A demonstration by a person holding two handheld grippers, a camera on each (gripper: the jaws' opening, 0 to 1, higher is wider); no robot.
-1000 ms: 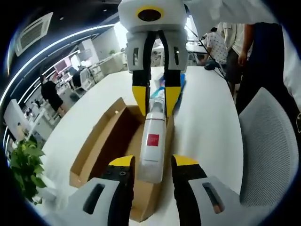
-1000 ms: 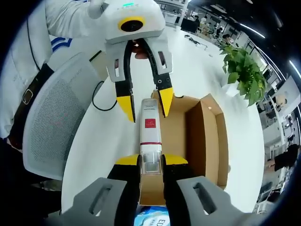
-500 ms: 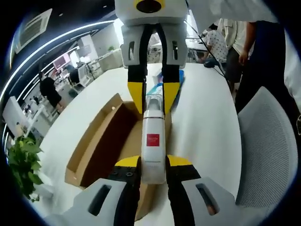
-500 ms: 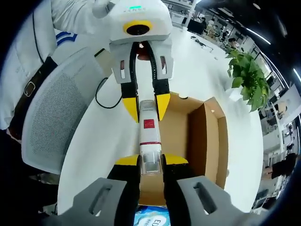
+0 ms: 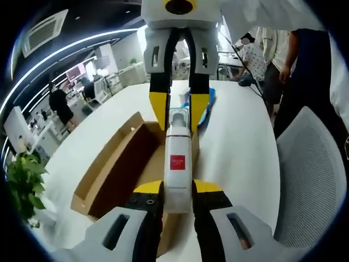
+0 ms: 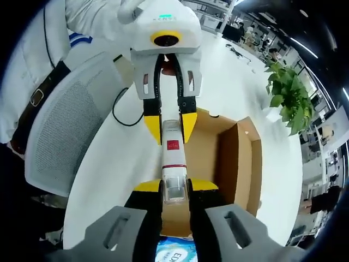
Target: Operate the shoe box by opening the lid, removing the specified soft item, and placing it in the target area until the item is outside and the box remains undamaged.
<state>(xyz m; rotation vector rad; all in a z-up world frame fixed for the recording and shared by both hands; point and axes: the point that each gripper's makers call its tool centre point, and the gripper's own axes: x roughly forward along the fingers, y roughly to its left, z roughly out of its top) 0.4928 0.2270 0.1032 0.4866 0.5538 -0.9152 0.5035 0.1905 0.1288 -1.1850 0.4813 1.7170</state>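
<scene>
Left gripper view: the left hand-held gripper is clamped on one end of a white tube with a red label. The right hand-held gripper comes in from above and grips the tube's far, clear-capped end. The tube hangs above the open shoe box, which sits on the white bench. A blue packet lies on the bench beyond the box, next to a mesh chair.

Right gripper view: the right hand-held gripper is closed on the capped end of the tube; the left hand-held gripper pinches the opposite end. The box stands open below, its lid upright to one side.

Risks, as judged: with both ends held, uneven pull or twist between the hands could bend or squeeze the soft tube. Releasing either end carelessly could let it pivot and drop back into the box. A low sweep could catch the cardboard wall and crease it.
</scene>
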